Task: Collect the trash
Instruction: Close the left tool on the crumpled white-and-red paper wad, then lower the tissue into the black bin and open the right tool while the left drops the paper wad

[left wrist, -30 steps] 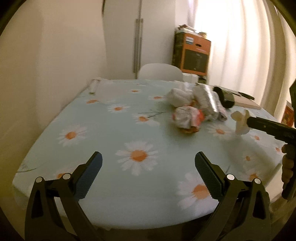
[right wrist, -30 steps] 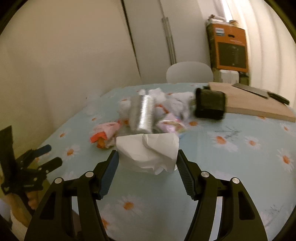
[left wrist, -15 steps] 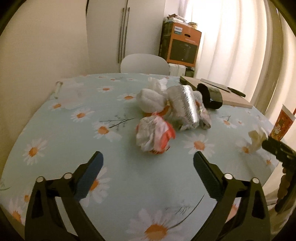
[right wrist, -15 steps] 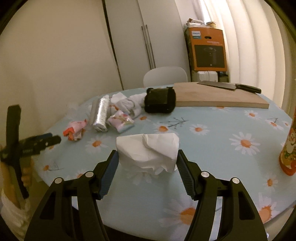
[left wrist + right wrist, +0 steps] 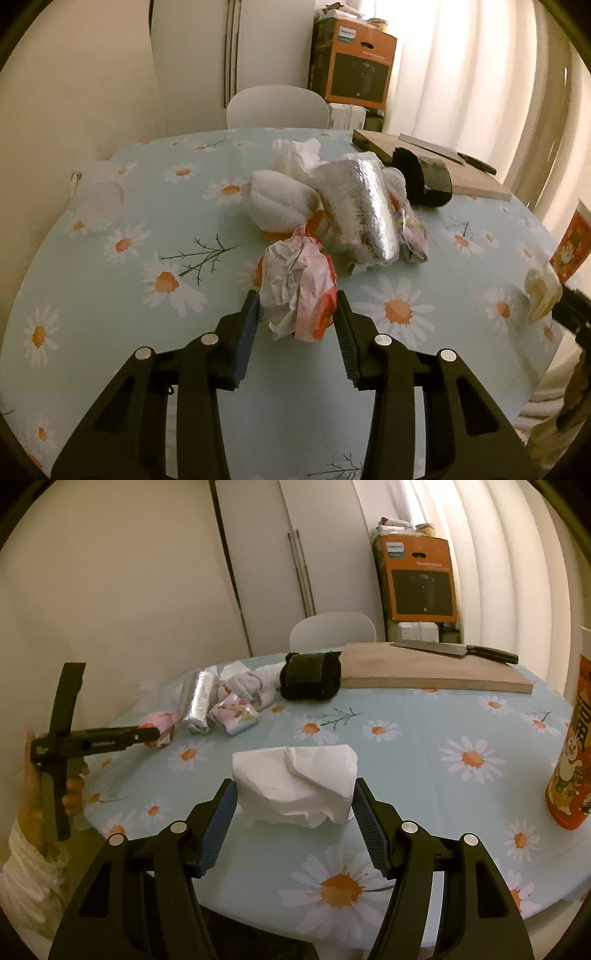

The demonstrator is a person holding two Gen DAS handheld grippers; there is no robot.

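- While both tongs have something pinched, the biggest thing around is the round tabletop (image 5: 110, 295) with its pale blue daisy cloth, filling most of both views.
- Next down, a wooden cutting board (image 5: 436, 672) sits at the far side, roughly 1 o'clock from the right wrist camera, with a knife (image 5: 454, 650) lying flat on top of it.
- Touching the board's left end is a dark rolled bundle (image 5: 310, 681), lying on its side.
- Then the trash pile at about 12 o'clock of the left view: a foil-wrapped roll (image 5: 364, 210), a white wad (image 5: 280, 205) just beside it at 9 o'clock, more crumpled white paper (image 5: 297, 153) behind, and a printed wrapper (image 5: 236, 710) against the roll's other side.
- An orange printed cup (image 5: 570, 753) stands upright near the tabletop edge at 3 o'clock in the right view.
- Left tongs (image 5: 297, 321) are closed on a crumpled pink and white wrapper (image 5: 299, 291), pads pressed to both its sides, close in front of the pile; can't tell if it's lifted off the cloth.
- Right tongs (image 5: 293, 805) grip a crumpled white tissue (image 5: 295, 782), held over the cloth's near part, well apart from the pile.
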